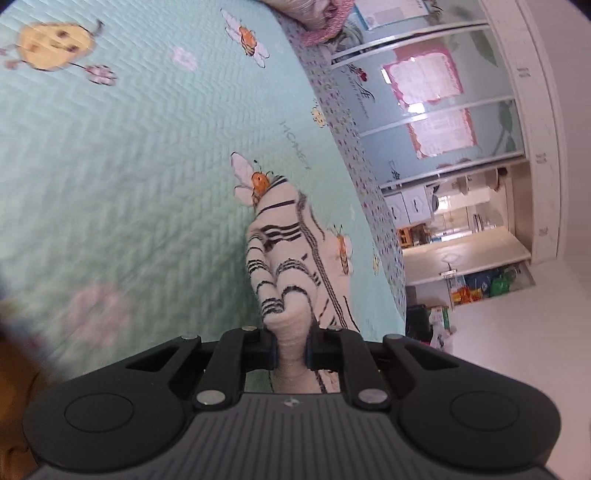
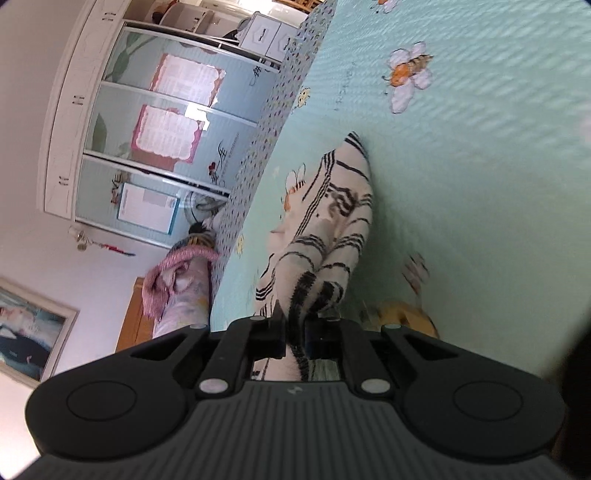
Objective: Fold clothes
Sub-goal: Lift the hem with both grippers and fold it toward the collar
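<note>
The striped knit garment (image 1: 291,258) looks soft, light and stretchy to me; it trails from my tongs down onto the bed quilt (image 1: 129,166) ahead. Left tongs (image 1: 291,349) and right tongs (image 2: 295,338) each pinch a bunched edge, which seems the sensible hold.

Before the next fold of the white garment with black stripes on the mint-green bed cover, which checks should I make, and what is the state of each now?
1. Left gripper shut on the white knitted garment with black stripes: ok.
2. Right gripper shut on the same garment: ok.
3. Garment raised fully off the mint-green quilted bed cover with bee prints: cannot tell.
4. Bed cover ahead free for laying down: ok; only the pink pillow lies at its far end.
5. Grip at matching corners: cannot tell.
</note>
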A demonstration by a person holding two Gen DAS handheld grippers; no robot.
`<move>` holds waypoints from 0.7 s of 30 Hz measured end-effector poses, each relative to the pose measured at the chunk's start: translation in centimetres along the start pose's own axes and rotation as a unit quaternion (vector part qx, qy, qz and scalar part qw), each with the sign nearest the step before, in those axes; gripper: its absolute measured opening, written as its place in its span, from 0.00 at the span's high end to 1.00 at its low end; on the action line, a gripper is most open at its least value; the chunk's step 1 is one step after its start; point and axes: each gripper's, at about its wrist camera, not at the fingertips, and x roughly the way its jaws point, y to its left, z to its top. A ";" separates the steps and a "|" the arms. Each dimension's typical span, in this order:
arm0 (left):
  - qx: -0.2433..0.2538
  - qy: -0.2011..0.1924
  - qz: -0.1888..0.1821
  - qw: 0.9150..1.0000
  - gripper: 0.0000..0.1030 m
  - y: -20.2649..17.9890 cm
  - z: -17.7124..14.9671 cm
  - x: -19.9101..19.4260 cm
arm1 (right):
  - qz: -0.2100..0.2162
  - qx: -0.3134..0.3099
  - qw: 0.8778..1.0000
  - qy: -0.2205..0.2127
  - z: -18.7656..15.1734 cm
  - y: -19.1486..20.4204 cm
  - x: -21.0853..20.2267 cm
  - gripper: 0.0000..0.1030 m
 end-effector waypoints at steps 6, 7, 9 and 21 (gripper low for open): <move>-0.015 0.012 0.002 1.000 0.88 0.9 -2.0 -2.5 | -0.007 0.038 0.999 0.011 -2.5 -0.8 -4.1 0.91; -0.015 0.009 0.003 1.000 0.88 0.6 -1.8 -2.3 | -0.001 0.043 0.999 0.013 -2.3 -0.7 -3.8 0.91; -0.019 0.002 -0.001 1.000 0.88 -0.1 -1.2 -1.7 | 0.006 0.047 0.999 0.013 -1.9 0.0 -2.9 0.91; -0.064 -0.026 0.020 0.997 0.87 -5.6 5.4 9.9 | -0.010 0.122 0.992 -0.017 4.7 2.8 6.6 0.90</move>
